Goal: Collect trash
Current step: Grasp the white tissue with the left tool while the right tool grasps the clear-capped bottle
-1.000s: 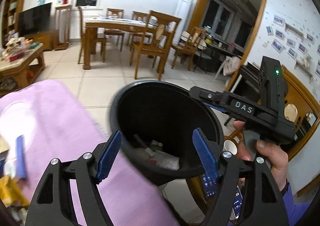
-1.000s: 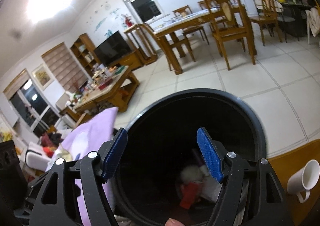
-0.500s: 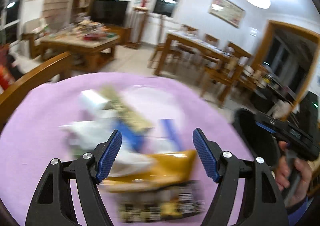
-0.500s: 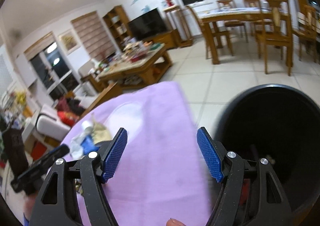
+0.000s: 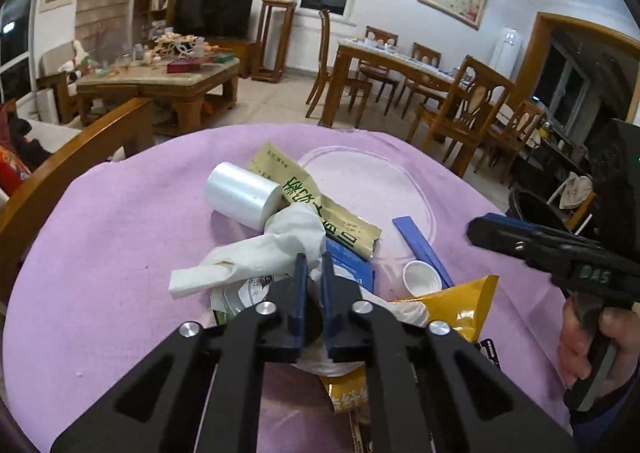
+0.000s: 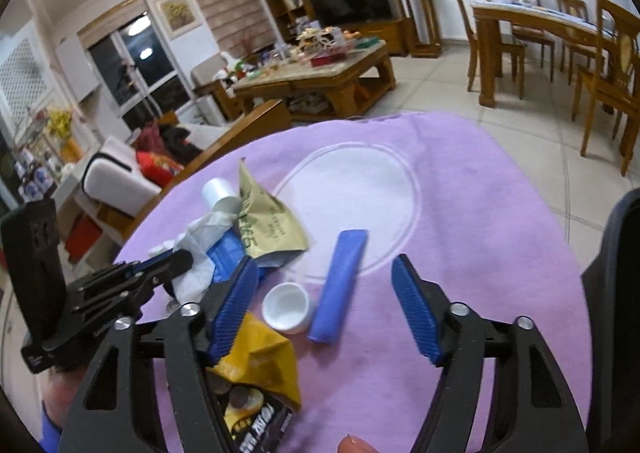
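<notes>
Tiled floor [image 5: 276, 105]; wooden dining table [image 5: 384, 61]

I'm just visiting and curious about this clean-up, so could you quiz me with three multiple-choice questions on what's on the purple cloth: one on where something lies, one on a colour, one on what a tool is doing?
1. Where is the small white cup?
A. Beside the blue strip
B. Inside the bin
C. On the floor

2. What colour is the crumpled snack bag nearest the tools?
A. Red
B. Yellow
C. Green

3. What is the left tool doing?
A. Wide open above the cloth
B. Lying flat on the floor
C. Shut on the white tissue

Answers:
1. A: the small white cup stands right next to the blue strip.
2. B: the snack bag is yellow.
3. C: the left tool pinches the white tissue, while the right tool is open.
</notes>
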{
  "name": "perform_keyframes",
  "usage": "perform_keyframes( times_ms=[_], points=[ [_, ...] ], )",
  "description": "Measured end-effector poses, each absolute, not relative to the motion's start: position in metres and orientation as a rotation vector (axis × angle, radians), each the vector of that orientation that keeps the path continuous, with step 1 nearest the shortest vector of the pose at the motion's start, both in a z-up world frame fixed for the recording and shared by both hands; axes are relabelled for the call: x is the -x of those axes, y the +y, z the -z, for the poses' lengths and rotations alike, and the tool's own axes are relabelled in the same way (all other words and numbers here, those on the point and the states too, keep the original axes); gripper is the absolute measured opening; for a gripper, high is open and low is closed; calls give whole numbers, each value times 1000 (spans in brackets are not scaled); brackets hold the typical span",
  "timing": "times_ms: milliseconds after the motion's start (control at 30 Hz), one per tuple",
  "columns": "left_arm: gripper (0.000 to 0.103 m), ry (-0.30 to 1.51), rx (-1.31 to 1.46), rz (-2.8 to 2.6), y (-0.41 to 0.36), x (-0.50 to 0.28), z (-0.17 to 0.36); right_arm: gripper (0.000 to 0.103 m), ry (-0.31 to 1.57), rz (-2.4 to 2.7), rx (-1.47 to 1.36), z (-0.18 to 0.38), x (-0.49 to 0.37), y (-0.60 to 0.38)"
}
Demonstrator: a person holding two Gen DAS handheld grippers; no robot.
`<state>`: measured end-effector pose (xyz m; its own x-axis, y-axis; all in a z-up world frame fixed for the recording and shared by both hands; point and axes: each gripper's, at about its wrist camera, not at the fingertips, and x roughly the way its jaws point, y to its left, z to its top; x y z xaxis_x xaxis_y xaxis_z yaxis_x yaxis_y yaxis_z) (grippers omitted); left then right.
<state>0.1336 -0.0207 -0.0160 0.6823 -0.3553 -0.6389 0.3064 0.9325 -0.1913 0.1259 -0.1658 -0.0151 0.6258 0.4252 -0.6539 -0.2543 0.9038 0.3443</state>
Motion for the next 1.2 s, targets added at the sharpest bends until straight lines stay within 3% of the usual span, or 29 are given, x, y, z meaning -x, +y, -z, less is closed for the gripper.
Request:
perform_keyframes(
  times_ms=[200, 567, 933, 1200],
  points=[
    [3, 625, 156, 392, 8, -124, -12, 55, 814, -419, -208, 20, -125, -152],
    [3, 443, 248, 374, 58, -74, -78, 55, 805, -510, -162, 3, -125, -120],
    [3, 452, 294, 320, 95, -52, -66, 55, 945, -699, 127, 25, -111, -1],
    [3, 471, 319, 288, 118, -45, -50, 56, 950, -627, 231, 41, -107, 22]
  ],
)
